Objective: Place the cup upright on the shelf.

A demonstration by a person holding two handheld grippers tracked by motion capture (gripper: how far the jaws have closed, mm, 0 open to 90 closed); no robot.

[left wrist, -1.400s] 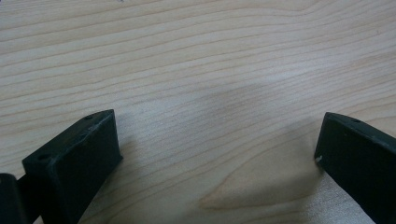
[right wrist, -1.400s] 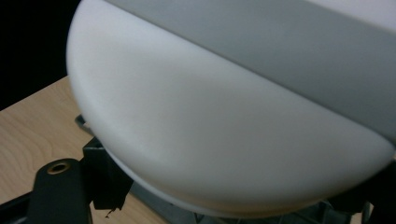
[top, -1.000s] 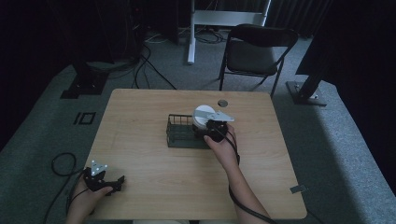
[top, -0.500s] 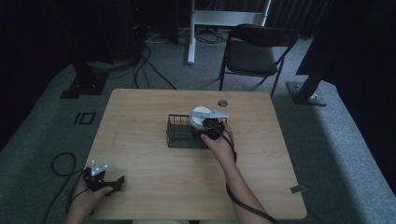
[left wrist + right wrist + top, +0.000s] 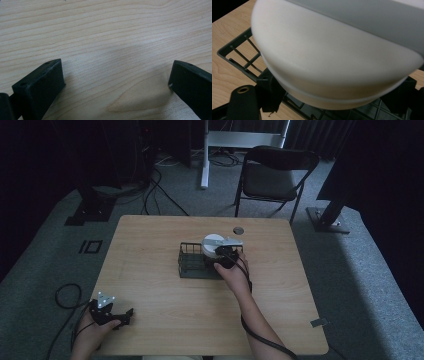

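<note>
Dark studio, floor cables [image 5: 150, 195], folding chair [image 5: 275, 175]

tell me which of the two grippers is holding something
The right gripper, over the dark wire rack mid-table, has its jaws around a white bowl. The left gripper sits open at the table's near left edge with bare wood between its jaws.

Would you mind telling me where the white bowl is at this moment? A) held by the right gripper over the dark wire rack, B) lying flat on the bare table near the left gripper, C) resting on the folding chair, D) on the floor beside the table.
A: the right gripper holds the white bowl over the dark wire rack, whose wires show beneath it in the right gripper view.
</note>
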